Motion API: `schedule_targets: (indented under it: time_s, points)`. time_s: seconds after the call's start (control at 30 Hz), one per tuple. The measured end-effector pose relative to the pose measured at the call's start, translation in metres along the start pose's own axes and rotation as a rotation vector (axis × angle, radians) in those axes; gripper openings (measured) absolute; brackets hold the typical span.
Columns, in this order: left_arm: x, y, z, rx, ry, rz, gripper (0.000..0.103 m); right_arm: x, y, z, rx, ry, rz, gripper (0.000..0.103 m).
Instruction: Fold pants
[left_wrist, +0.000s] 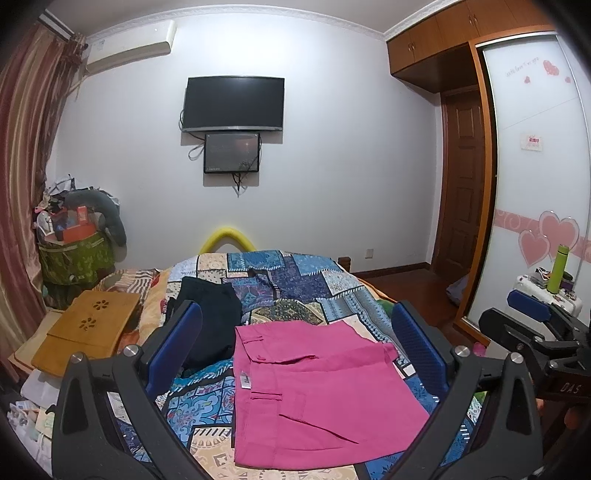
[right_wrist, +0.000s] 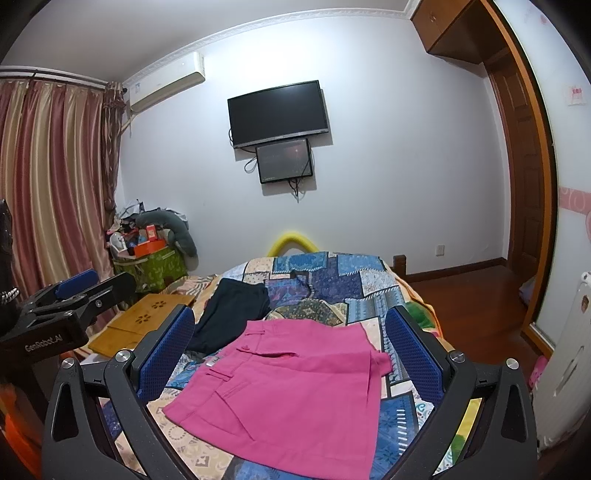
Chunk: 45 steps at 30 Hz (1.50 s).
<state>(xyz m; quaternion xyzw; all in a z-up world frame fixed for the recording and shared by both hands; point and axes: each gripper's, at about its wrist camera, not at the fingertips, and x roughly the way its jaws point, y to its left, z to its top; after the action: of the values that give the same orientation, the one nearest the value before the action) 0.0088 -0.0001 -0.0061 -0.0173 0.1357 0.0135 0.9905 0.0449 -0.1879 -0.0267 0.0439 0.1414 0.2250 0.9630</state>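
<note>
The pink pants (left_wrist: 317, 395) lie folded into a compact rectangle on the patchwork bedspread (left_wrist: 295, 273), waistband to the left. They show in the right wrist view (right_wrist: 291, 391) too. My left gripper (left_wrist: 295, 354) is open and empty, held above the pants, apart from them. My right gripper (right_wrist: 291, 350) is open and empty too, above the pants; it shows at the right edge of the left wrist view (left_wrist: 532, 314). The left gripper shows at the left edge of the right wrist view (right_wrist: 81, 291).
A folded dark garment (left_wrist: 210, 314) lies on the bed behind the pink pants. A wooden lap tray (left_wrist: 88, 328) sits at the bed's left side. A cluttered green bin (left_wrist: 74, 254) stands by the curtain. A suitcase with a green bottle (left_wrist: 557, 269) stands right.
</note>
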Motion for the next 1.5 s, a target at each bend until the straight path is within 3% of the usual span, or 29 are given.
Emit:
schedule_targets:
  time_s: [0.2, 0.73, 0.93, 1.03, 1.27, 1.43, 1.5]
  points:
    - [0.037, 0.007, -0.004, -0.010, 0.100, 0.005, 0.103, 0.020, -0.008, -0.010, 0.002, 0.047, -0.012, 0.103]
    - [0.214, 0.068, -0.071, -0.027, 0.558, 0.081, 0.103, 0.126, -0.088, -0.069, 0.035, 0.360, -0.078, 0.103]
    - [0.260, 0.082, -0.092, -0.033, 0.705, 0.056, 0.086, 0.161, -0.110, -0.079, 0.069, 0.454, -0.051, 0.103]
    - [0.278, 0.087, -0.102, -0.035, 0.759, 0.043, 0.073, 0.175, -0.117, -0.082, 0.067, 0.481, -0.028, 0.102]
    - [0.307, 0.087, -0.110, -0.042, 0.838, -0.031, 0.042, 0.207, -0.131, -0.084, 0.072, 0.529, 0.023, 0.081]
    - [0.327, 0.087, -0.117, -0.090, 0.907, -0.086, 0.040, 0.229, -0.136, -0.086, 0.065, 0.571, 0.044, 0.068]
    - [0.332, 0.088, -0.122, -0.111, 0.934, -0.100, 0.040, 0.238, -0.141, -0.088, 0.072, 0.588, 0.050, 0.054]
